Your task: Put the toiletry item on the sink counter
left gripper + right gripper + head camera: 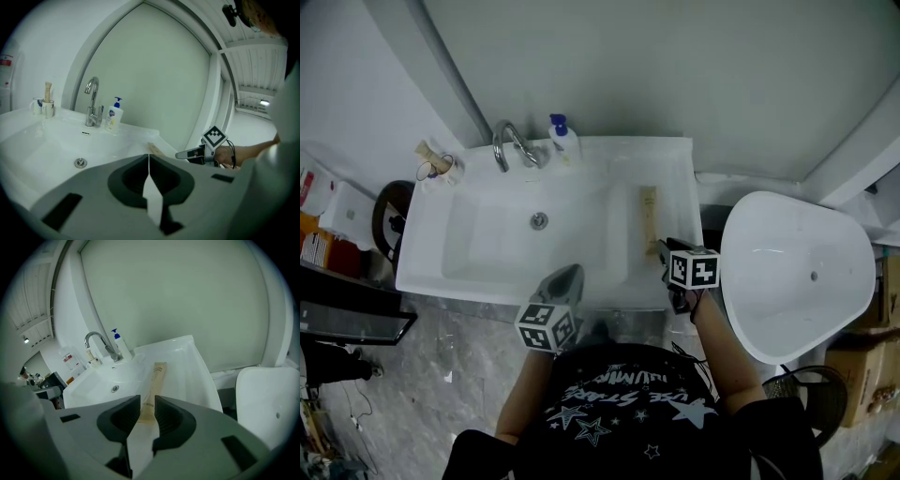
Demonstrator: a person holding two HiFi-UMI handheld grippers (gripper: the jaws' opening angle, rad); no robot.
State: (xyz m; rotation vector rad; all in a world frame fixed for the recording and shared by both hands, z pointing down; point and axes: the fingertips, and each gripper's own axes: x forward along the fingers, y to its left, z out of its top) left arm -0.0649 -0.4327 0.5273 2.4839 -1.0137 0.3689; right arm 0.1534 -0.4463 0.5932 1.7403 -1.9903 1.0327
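Packet lies flat on the counter, right of the basin. My right claw sits at its near end, jaws spread. Left claw is pressed together and empty.

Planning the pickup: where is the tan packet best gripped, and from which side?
Probably its near end, across the narrow width, coming from the sink's front: the tan packet lies flat, running front to back, in line with the right gripper's open jaws.

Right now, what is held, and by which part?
Left tongs: shut, empty. Right tongs: apart around the near end of the toiletry packet lying on the counter; a real grip cannot be told.
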